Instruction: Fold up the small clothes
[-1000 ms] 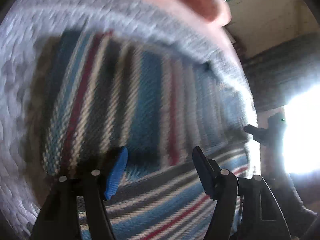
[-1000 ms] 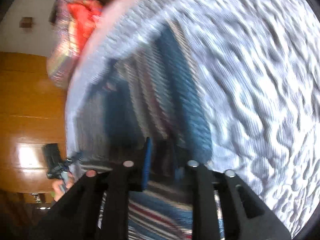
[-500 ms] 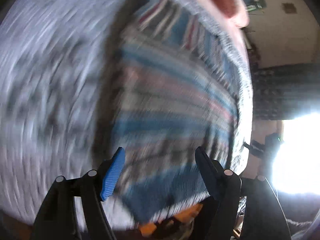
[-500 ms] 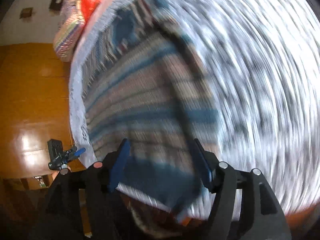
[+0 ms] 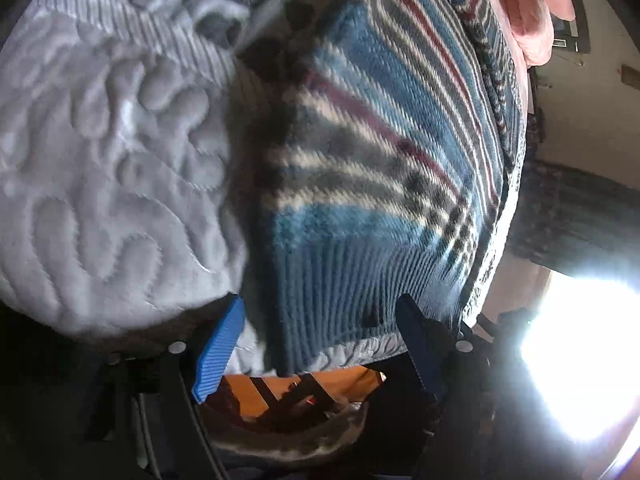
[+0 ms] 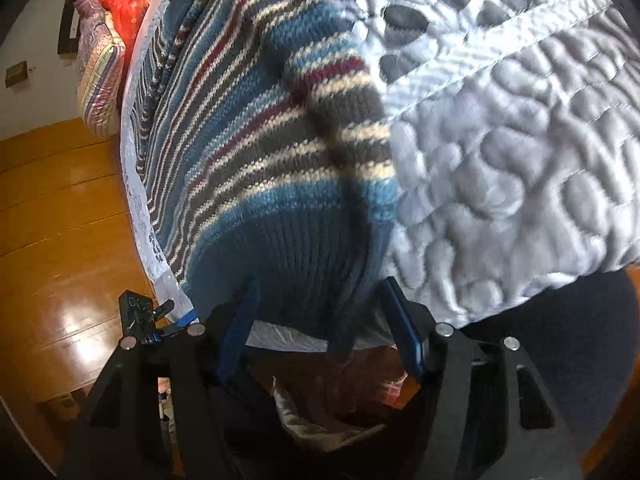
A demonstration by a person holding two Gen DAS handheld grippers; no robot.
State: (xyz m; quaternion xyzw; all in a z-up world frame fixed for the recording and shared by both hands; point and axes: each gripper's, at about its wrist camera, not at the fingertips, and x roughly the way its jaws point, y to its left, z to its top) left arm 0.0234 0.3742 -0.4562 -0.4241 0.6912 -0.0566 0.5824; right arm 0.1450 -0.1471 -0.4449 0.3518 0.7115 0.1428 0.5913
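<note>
Both tools (image 5: 320, 344) (image 6: 320, 328) agape, striped sweater's (image 5: 360, 160) ribbed hem just ahead.

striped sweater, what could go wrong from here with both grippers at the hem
1. The striped sweater's ribbed hem hangs over the edge of the quilted bed cover; a pull toward the person could drag it off.
2. Both the left gripper and the right gripper are open; closing could pinch the cover along with the knit.

Striped knit sweater (image 5: 384, 168) lies folded on the quilt, ribbed hem overhanging its edge.
</note>
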